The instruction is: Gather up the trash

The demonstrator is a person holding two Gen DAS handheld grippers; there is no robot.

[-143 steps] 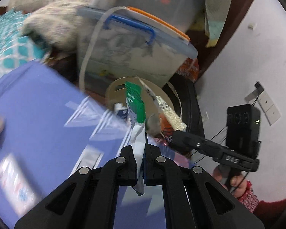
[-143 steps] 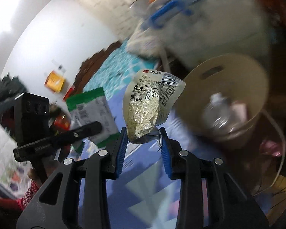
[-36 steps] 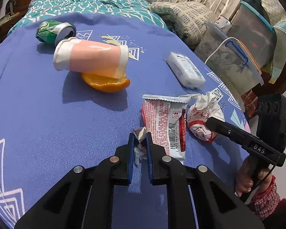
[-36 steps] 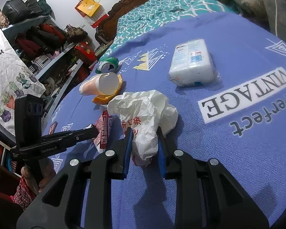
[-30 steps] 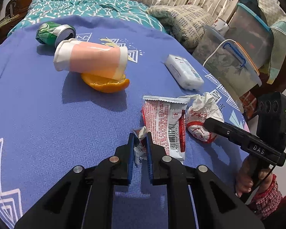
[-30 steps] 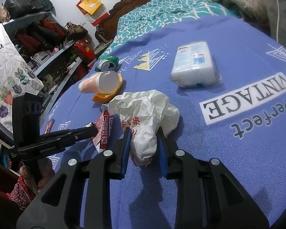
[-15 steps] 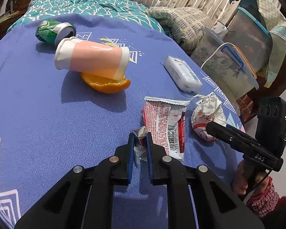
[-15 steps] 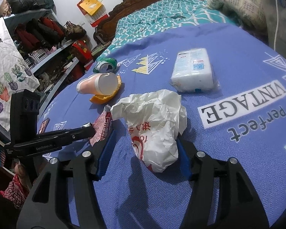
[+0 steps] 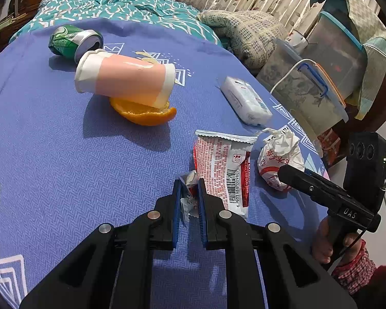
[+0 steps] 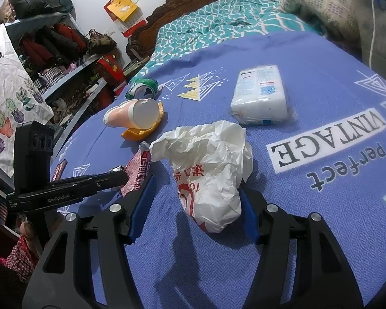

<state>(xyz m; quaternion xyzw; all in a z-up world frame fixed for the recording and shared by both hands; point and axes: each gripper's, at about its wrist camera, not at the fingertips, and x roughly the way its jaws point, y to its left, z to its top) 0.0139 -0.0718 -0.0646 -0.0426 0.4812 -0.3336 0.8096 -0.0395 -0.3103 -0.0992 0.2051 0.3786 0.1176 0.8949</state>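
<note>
**Left tongs clamped on wrapper corner, right tongs spread around plastic bag**

The left gripper (image 9: pixel 188 193) is seen clenched on the crumpled silver corner of a red snack wrapper (image 9: pixel 224 170), which lies flat on the blue tablecloth (image 9: pixel 64 167) near its right edge. Barcode side of the wrapper is up.

The right gripper (image 10: pixel 195 200) is released: its jaws have just been opening, and a crumpled white plastic bag (image 10: pixel 208 167) with red print lies between them on the cloth. The blue pads (image 10: pixel 141 200) stand apart from the bag on the left; on the right, contact cannot be told. In the left wrist view the same bag (image 9: pixel 280 154) is seen just beside the wrapper, toward the cloth's right edge.

Further in, a pink-and-white paper cup (image 9: pixel 123 79) is lying on its side, resting on an orange peel (image 9: pixel 144 112). A dented green can (image 9: pixel 73 41) lies behind the cup, near the far edge. A sealed tissue pack (image 10: pixel 261 95) sits beyond the bag, apart from it, next to the printed "perfect VINTAGE" lettering (image 10: pixel 329 149).

A hand (image 9: pixel 326 242) with a red checked cuff is seen on the right gripper's handle.
</note>
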